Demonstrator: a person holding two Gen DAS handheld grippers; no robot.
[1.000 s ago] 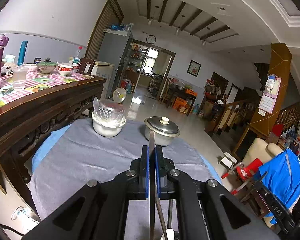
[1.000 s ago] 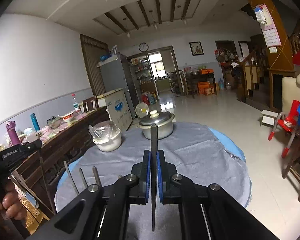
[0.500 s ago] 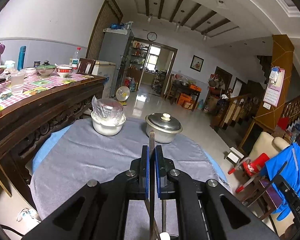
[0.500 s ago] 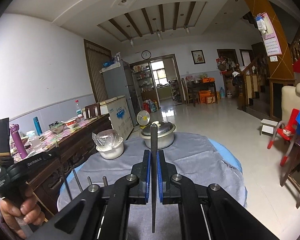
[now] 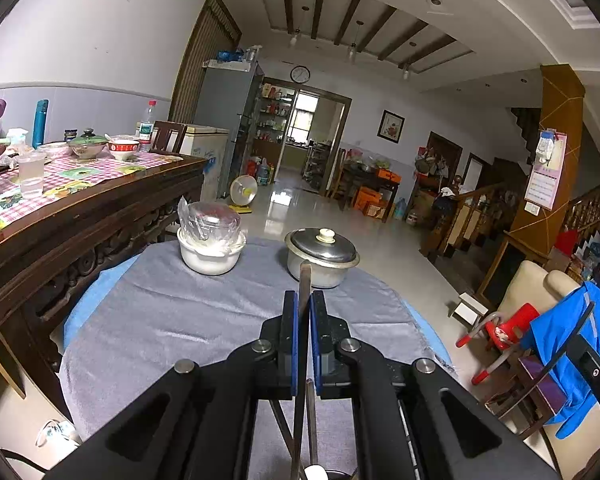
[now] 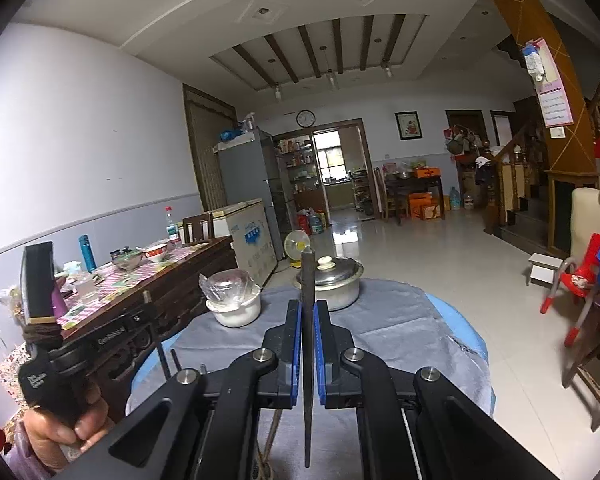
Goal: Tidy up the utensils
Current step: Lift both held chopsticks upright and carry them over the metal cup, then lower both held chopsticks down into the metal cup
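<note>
My left gripper (image 5: 304,304) is shut on a thin flat metal utensil (image 5: 305,276) that stands upright between the blue pads. More utensil ends and a white tip show below it at the bottom edge. My right gripper (image 6: 308,312) is shut on a slim dark utensil (image 6: 307,272), also upright, with its lower end hanging under the jaws. Both grippers hover over the near part of a round table under a grey cloth (image 5: 160,320). In the right wrist view a hand (image 6: 60,428) holds the other gripper's handle at the lower left, and three dark utensil ends (image 6: 176,360) stick up beside it.
A white bowl covered with plastic (image 5: 211,248) and a lidded metal pot (image 5: 322,256) stand at the table's far side. A dark wooden sideboard (image 5: 80,216) with bottles, bowls and a cup runs along the left. A red stool (image 5: 508,324) and a chair with blue cloth stand on the right.
The right gripper has risen with its utensil, so the table sits lower in its view. The hand with the left gripper has come up into that view. The left view has barely shifted.
</note>
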